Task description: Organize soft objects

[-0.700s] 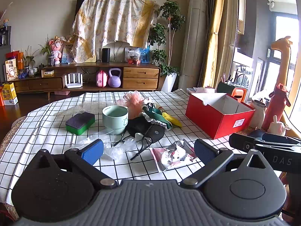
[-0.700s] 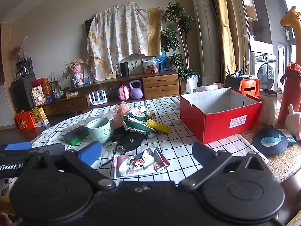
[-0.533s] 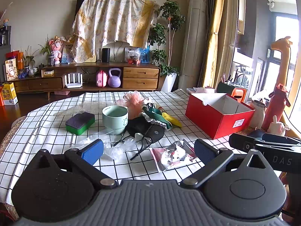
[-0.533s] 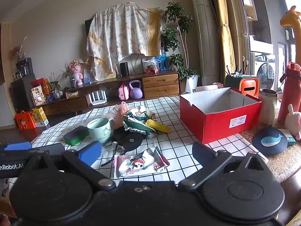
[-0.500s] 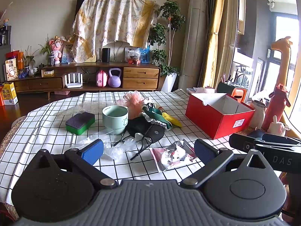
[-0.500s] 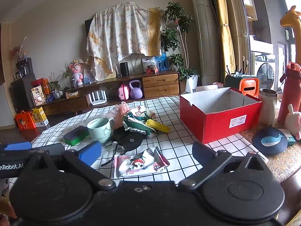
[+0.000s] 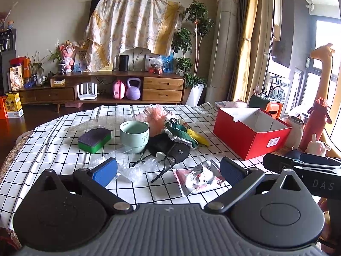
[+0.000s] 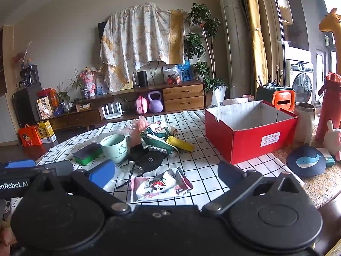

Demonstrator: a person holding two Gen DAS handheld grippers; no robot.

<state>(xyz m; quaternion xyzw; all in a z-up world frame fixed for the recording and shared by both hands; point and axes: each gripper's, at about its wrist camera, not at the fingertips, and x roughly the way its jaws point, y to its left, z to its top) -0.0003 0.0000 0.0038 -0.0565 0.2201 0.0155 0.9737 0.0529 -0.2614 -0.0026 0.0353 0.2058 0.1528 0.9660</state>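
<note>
Grippers both wide apart, holding nothing, low over near edge of checked tablecloth point(image 7: 53, 140). Left gripper point(image 7: 168, 171): blue pads point(image 7: 105, 171) spread, crumpled clear plastic point(image 7: 136, 168) and pink cartoon-print packet point(image 7: 199, 178) lying on cloth between them. Right gripper point(image 8: 165, 173): pads point(image 8: 102, 172) equally spread, same packet point(image 8: 159, 185) just ahead between fingers, not touched.

Soft things heaped mid-table: black pouch point(image 8: 147, 159) with drawstrings trailing toward near edge; green-and-white frilled cloth bundle point(image 8: 158, 138) just behind it; yellow piece point(image 8: 179, 144) at bundle's right side; pink mesh puff point(image 7: 154, 115) at back. Pale green mug point(image 7: 134, 135) upright, touching pouch on its left. Green sponge with dark purple top point(image 7: 94, 138) left of mug, apart from it. Bubble wrap point(image 7: 96, 124) flat behind sponge.

Red open-topped box point(image 8: 251, 134) on right part of table, well apart from heap, white inner walls showing, contents not visible from either view. Right of box: steel tumbler point(image 8: 304, 121), red bottle point(image 8: 328, 111), white rabbit figure point(image 8: 332, 137), dark round pad with whale print point(image 8: 307, 161).
</note>
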